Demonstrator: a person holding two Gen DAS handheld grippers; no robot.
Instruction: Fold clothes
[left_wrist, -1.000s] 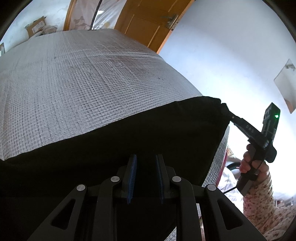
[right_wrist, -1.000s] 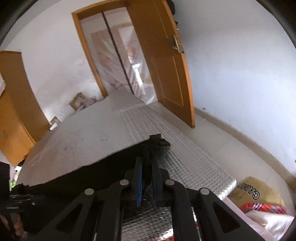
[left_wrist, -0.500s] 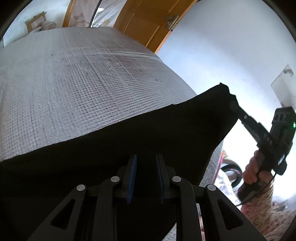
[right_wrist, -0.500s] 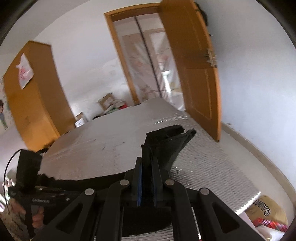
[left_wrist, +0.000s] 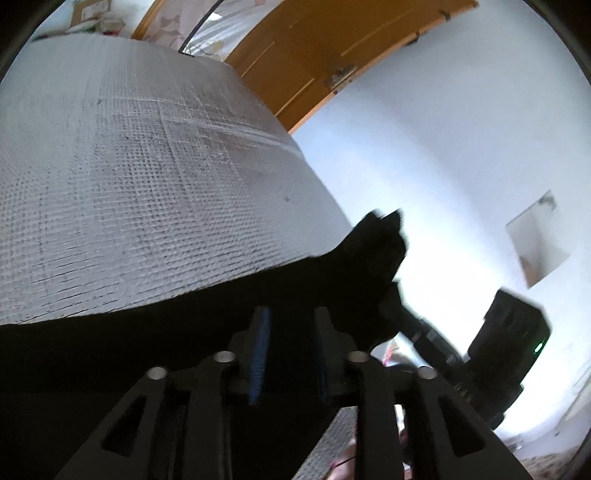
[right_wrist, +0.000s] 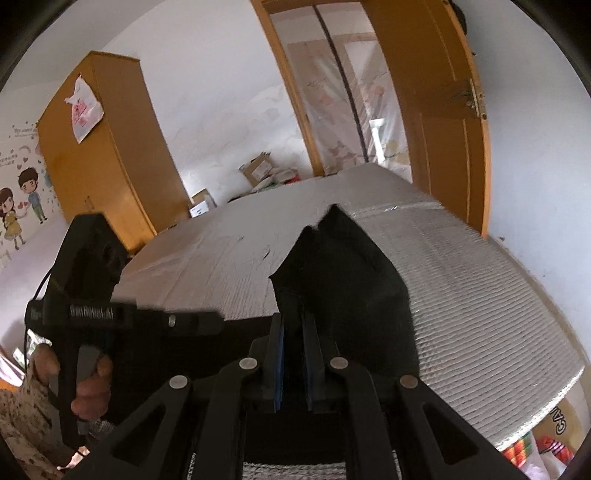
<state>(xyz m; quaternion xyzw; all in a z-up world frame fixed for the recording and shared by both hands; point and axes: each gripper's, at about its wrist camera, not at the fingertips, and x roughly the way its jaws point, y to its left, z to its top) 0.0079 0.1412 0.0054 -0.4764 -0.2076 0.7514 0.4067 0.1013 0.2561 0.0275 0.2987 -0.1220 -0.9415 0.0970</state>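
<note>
Your left tool is opening: its blue pads stand apart with the black garment lying dark between and under them, and you can't tell from this view whether either pad touches the cloth. Your right tool is closed on a bunched corner of that same garment; the pinched cloth rises in a peak above the fingers.

The garment lies across the near edge of the bed, which is covered by a silvery, grid-textured sheet. In the left wrist view its upper edge runs as a long dark line from the left side of the bed up to the raised corner near the bed's right edge. There the right tool shows again, blurred, with its black body close beside your left tool.

In the right wrist view your left hand grips the left tool's handle at the bed's near left corner, a patterned sleeve below it.

Beyond the garment the bed surface is bare all the way to its far edge. Past the far edge stand cardboard boxes, an orange wardrobe on the left and an open wooden door on the right. A bag sits on the floor off the bed's near right corner.
</note>
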